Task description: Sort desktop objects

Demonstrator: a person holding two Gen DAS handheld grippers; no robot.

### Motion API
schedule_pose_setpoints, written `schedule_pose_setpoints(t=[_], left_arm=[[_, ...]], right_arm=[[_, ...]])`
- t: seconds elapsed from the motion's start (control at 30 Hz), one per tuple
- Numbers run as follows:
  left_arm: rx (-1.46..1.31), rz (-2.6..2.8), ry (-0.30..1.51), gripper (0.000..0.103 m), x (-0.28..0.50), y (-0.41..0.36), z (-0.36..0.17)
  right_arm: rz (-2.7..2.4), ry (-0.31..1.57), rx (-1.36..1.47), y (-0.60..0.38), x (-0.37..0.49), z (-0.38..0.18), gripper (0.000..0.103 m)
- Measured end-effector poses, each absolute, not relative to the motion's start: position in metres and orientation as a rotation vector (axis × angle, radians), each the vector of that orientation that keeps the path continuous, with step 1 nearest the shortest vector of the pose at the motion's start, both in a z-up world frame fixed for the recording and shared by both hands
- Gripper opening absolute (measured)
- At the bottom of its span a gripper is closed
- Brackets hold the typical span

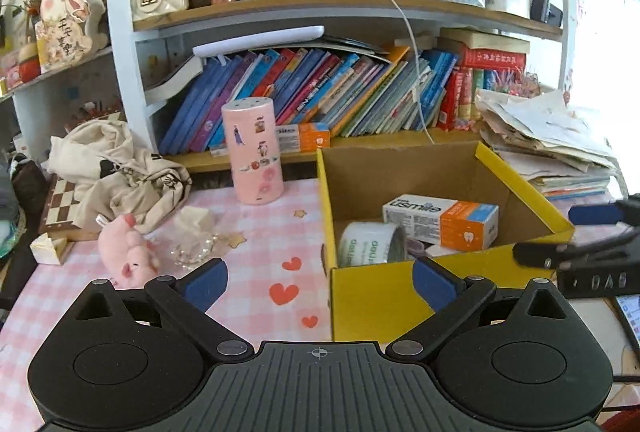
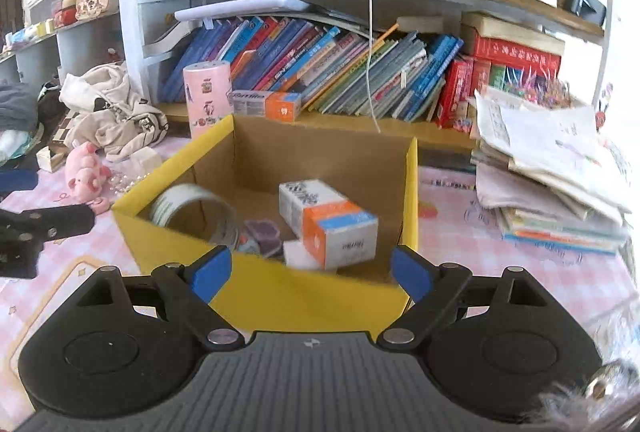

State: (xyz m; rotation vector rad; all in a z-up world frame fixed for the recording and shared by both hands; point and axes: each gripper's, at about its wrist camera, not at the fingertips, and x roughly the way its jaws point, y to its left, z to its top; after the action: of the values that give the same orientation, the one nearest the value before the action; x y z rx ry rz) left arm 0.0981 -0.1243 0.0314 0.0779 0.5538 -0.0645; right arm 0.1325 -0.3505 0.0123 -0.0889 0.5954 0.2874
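Desktop objects, partly sorted, on a pink checked tablecloth (image 1: 256, 232).

Left gripper (image 1: 320, 282): released, blue pads spread wide, nothing between them; held low over the cloth at the near left corner of the box. Right gripper (image 2: 311, 272): likewise spread and empty, at the near wall of the box; in the left wrist view its fingers reach in beside the box's right corner.

Yellow cardboard box (image 1: 372, 296): open top, brown inside, standing on the cloth in front of the bookshelf. Contents:
- toothpaste carton (image 2: 330, 222), white, orange and blue, lying tilted toward the middle right;
- roll of tape (image 2: 192, 210), printed green, leaning against the left wall;
- small purple items (image 2: 262, 234) between the two, too blurred to tell apart;
- white block (image 2: 298, 252) just under the carton's near end.

Outside the box, on the cloth to its left:
- pink cylindrical container (image 1: 254, 150), upright, with stickers;
- pink plush pig (image 1: 128, 252), lying down;
- clear beaded item (image 1: 194, 250) just beside the pig;
- cream cloth (image 1: 116, 168), crumpled, over a chessboard (image 1: 60, 206).

Second toothpaste carton (image 1: 304, 138): on the lower shelf edge, against the leaning books. Stack of papers (image 2: 552, 168): right of the box.
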Motion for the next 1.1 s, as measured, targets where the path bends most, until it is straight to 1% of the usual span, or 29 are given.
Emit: schedule_pose_setpoints(t=[0.3, 0.47, 1.1], left_arm=[[0.092, -0.149, 0.573, 0.1, 0.096, -0.131, 0.026], [0.099, -0.197, 0.58, 0.1, 0.093, -0.122, 0.023], [0.116, -0.239, 0.642, 0.1, 0.098, -0.019, 0.023]], right_arm=[[0.257, 0.656, -0.097, -0.343, 0.116, 0.002, 0.087], [0.227, 0.693, -0.098, -0.332, 0.109, -0.003, 0.087], [0.236, 0.743, -0.159, -0.206, 0.092, -0.003, 0.091]])
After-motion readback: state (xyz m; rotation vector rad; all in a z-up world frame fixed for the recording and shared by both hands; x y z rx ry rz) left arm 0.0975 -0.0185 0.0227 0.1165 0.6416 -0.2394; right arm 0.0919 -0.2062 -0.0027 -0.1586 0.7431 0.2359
